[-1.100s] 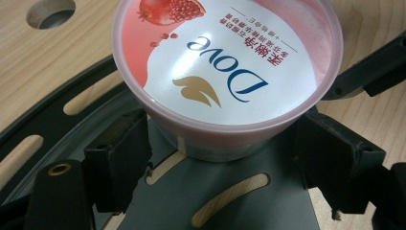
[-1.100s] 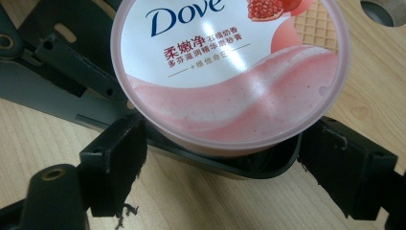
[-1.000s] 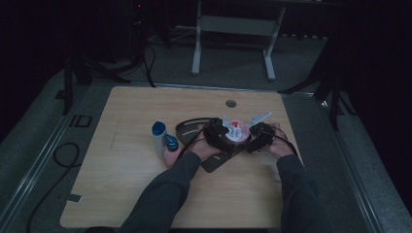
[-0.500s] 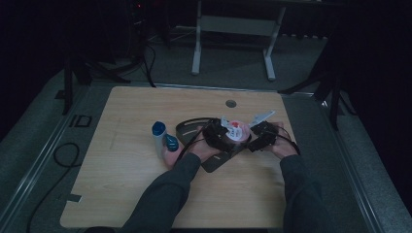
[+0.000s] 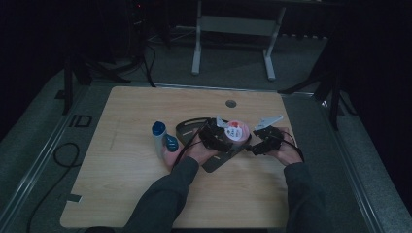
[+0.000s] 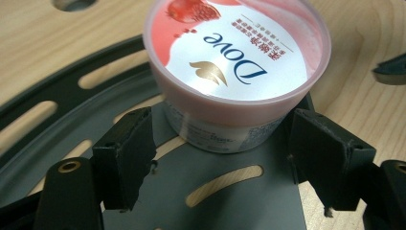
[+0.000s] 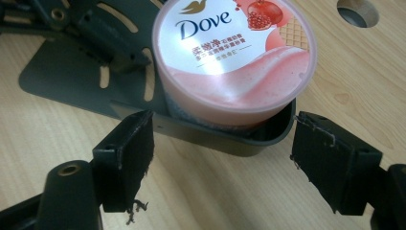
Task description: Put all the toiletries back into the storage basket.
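Note:
A pink Dove jar (image 5: pixel 236 130) with a pomegranate lid stands upright on a dark grey slotted metal plate (image 5: pixel 189 127) in the middle of the table. In the left gripper view the jar (image 6: pixel 234 72) sits between the jaws of my left gripper (image 6: pixel 225 163), which have just been closing a little; a gap remains on each side of the jar's base. My right gripper (image 7: pixel 220 163) is open, its jaws also just closing, and the jar (image 7: pixel 234 62) stands ahead of its tips with nothing between them. From above, my left gripper (image 5: pixel 227 138) and right gripper (image 5: pixel 251 145) flank the jar.
A pale bottle with a blue cap (image 5: pixel 158 133) and another blue-topped item (image 5: pixel 171 141) lie left of my left hand. A round hole (image 5: pixel 231 103) pierces the wooden table (image 5: pixel 121 194) behind the jar. Stand legs and cables line the floor beyond the far edge.
My right hand has drawn slightly to the right, away from the jar. The left hand, jar and plate stay where they were.

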`<state>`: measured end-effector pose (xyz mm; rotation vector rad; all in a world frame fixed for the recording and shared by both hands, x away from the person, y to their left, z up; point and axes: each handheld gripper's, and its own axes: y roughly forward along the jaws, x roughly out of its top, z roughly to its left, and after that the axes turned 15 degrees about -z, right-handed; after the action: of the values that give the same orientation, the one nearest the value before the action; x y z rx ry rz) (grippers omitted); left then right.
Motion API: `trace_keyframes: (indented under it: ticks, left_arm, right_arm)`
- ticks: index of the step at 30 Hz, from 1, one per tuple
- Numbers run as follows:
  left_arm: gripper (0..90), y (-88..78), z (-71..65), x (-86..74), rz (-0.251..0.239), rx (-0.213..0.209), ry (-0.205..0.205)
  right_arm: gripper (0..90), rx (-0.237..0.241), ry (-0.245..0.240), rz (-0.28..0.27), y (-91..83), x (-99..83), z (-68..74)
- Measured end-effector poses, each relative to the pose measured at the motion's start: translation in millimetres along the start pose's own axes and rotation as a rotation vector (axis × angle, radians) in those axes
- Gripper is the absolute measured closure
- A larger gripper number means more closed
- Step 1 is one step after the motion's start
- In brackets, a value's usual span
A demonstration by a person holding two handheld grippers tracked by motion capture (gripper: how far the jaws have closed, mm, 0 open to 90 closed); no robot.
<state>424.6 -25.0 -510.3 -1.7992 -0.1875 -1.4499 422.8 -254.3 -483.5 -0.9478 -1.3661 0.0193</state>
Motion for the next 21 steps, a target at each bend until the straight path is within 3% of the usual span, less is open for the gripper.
trace_keyframes:
  ticks: [4, 5, 10, 11, 14, 21]
  left_arm:
    - [24.5, -2.2, -2.5, 0.5, -0.002, 0.008, 0.007]
    - [25.1, -5.9, -4.9, 0.2, -0.011, -0.001, 0.002]
    - [27.4, -10.4, -8.9, 1.3, -0.019, -0.016, 0.01]
    - [30.8, -14.2, -11.9, 3.2, -0.013, -0.043, 0.017]
    - [31.6, -19.0, -16.0, 3.7, -0.001, -0.057, 0.04]
    - [33.8, -34.8, -15.2, 5.2, -0.03, -0.078, 0.012]
  right_arm:
    - [23.3, 0.001, 0.014, -0.013, -5.1, -3.4, 5.2]
    - [29.1, -0.019, 0.032, -0.018, -8.7, -7.2, 9.5]
    - [31.6, -0.025, 0.085, -0.047, -15.0, -14.6, 18.7]
    - [29.2, -0.045, 0.085, -0.044, -16.4, -17.8, 24.9]
    - [25.4, -0.064, 0.094, -0.044, -17.3, -23.3, 36.2]
    - [23.0, -0.085, 0.138, -0.049, -19.8, -36.7, 62.1]
